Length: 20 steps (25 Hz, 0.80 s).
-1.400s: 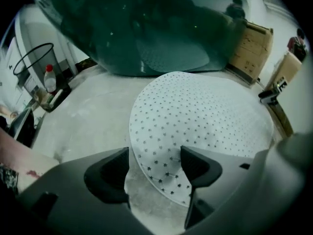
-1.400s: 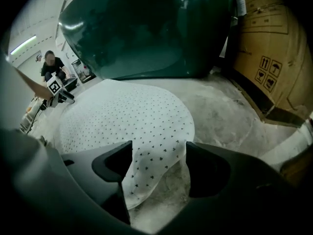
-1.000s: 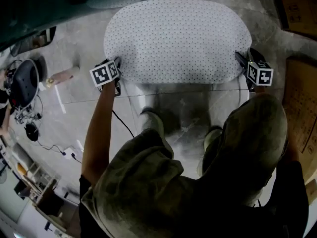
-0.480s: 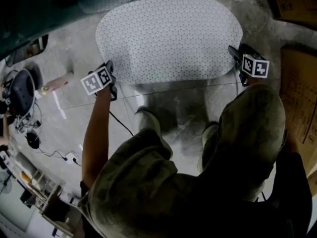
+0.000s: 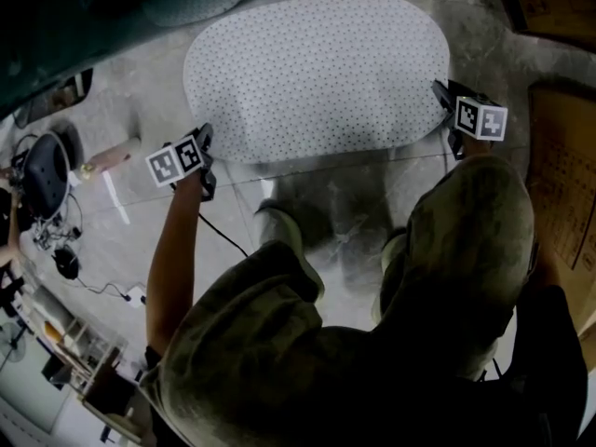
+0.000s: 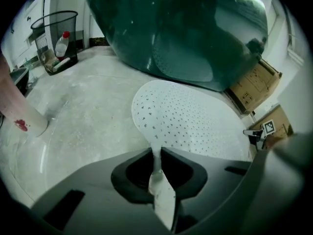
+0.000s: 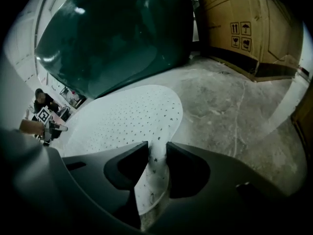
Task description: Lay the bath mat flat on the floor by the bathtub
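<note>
Overhead, the person bends over a mottled grey floor (image 5: 121, 91), one bare forearm (image 5: 172, 250) stretched forward to the left gripper (image 5: 207, 147) at the near left edge of the mat (image 5: 317, 68). The right gripper (image 5: 445, 105) sits at the mat's right end, its arm mostly hidden behind loose olive cloth. Both grippers tilt steeply down. The mat is a white oval, thin and flexible, peppered with small dark holes, and is spread on the floor just beside the dark glossy tub (image 5: 84, 17). Brown boxes (image 5: 563, 184) stand at the right. From the left gripper view, the black fingers (image 6: 183, 170) have just closed and now pinch a narrow, upturned strip of the mat's rim. The rest of the sheet fans out flat toward the tub's curved wall, and a wire bin (image 6: 58, 38) stands well apart on the left. From the right gripper view, the fingers (image 7: 183, 173) have just been closing too, and the mat's rim fills the slim gap between them, clamped. Its dotted surface slopes away to the floor below the tub.
</note>
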{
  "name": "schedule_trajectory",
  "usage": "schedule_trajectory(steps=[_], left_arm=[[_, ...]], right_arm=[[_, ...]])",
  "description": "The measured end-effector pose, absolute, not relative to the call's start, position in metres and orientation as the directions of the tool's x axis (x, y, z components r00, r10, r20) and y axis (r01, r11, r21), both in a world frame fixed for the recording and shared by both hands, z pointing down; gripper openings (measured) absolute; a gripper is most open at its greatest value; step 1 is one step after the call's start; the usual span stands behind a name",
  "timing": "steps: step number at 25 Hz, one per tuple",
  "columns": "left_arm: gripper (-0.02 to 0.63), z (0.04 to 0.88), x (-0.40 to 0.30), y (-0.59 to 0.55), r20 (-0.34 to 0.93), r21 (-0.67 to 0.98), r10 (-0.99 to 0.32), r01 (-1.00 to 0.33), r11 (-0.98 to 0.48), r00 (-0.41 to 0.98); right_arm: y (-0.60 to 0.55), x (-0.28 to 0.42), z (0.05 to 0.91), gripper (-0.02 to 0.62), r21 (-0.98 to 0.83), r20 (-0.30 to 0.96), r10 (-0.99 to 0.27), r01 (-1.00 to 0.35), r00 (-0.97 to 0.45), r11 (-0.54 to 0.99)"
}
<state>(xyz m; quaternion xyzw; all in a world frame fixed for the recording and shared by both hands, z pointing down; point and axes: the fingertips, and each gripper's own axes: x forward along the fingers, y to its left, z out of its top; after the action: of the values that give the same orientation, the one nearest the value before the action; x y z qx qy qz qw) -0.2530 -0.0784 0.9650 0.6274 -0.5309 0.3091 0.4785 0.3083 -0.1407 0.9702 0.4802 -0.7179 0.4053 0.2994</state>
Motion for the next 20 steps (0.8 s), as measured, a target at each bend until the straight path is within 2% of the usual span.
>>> schedule_trajectory(steps=[4,13,20], left_arm=[[0.06,0.964,-0.249,-0.062,0.894,0.315,-0.348,-0.948,0.039,0.283],[0.06,0.966,-0.248,-0.039,0.893,0.346,-0.334,-0.935,0.075,0.303],[0.06,0.969,-0.246,-0.025,0.896,0.35,-0.321,-0.932,0.089,0.306]], right_arm=[[-0.135,0.31,0.967,0.109,-0.333,0.818,-0.432,-0.926,-0.379,0.18],[-0.126,0.317,0.962,0.098,-0.327,0.833,-0.399,-0.923,-0.384,0.205],[-0.116,0.326,0.963,0.087,-0.329,0.834,-0.414,-0.931,-0.366,0.161]])
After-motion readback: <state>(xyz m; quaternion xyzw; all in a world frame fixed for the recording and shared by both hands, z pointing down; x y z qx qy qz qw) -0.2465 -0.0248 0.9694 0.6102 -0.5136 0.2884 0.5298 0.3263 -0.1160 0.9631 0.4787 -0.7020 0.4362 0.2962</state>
